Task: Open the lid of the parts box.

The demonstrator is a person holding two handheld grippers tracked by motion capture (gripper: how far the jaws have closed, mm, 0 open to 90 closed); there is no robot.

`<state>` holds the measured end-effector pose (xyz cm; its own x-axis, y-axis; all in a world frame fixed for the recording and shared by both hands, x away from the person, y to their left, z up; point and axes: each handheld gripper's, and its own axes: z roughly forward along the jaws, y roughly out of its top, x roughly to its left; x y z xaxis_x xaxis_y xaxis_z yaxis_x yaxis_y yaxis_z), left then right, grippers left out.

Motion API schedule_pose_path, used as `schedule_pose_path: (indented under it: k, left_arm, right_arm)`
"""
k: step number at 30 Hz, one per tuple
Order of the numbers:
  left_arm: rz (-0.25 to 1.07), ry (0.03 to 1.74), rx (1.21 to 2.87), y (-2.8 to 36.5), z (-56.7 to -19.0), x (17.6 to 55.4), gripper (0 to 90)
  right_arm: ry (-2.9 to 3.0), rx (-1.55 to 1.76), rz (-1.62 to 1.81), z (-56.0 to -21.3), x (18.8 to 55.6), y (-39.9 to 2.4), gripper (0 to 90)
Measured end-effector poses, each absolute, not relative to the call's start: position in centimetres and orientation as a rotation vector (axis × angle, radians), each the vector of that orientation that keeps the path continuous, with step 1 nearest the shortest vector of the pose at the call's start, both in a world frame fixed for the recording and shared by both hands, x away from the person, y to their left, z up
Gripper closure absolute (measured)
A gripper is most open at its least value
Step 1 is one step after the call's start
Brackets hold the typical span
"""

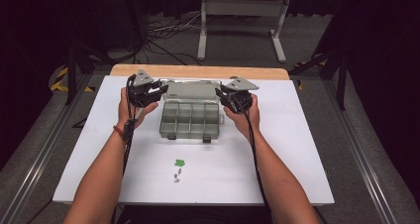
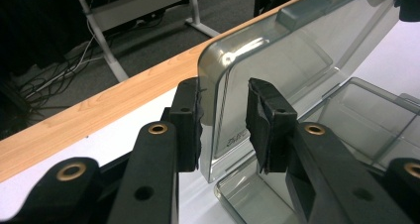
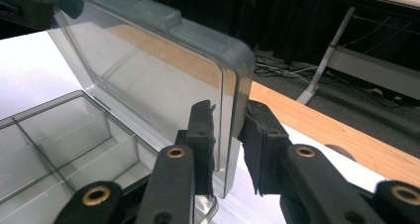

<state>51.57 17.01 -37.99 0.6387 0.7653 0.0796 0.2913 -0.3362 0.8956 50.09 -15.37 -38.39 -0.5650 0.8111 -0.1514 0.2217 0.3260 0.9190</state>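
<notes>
A clear grey plastic organiser box (image 1: 190,120) sat open near the middle of a white desk (image 1: 297,149), its compartments facing up and its hinged lid (image 1: 192,91) standing raised at the far side. A person's two hands reached in from the near edge, one on each side of the box. The left claw (image 1: 159,90) was at the lid's left end; in the left gripper view the lid's (image 2: 277,60) rounded corner edge stood between the two black jaws of the left claw (image 2: 224,122), close against one pad, with a clear gap to the other, so the jaws were spread around it. The right claw (image 1: 223,94) was at the lid's right end; in the right gripper view the lid's (image 3: 148,65) side edge ran between the jaws of the right claw (image 3: 227,135), which sat nearly against it on both sides, though a firm pinch could not be told. On the near part of the desk lay a small green piece (image 1: 179,161) and, just beyond it towards the person, a few tiny metal parts (image 1: 177,176), well apart from both claws.
</notes>
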Motion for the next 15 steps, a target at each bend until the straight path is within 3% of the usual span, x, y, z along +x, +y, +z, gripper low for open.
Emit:
schedule_pose_path:
  k: [15]
  left_arm:
    - [0.588, 0.909, 1.883, 17.1, -40.1, 53.1, 70.6]
  right_arm:
    - [1.940, 0.968, 1.249, -39.2, 51.5, -15.2, 76.1]
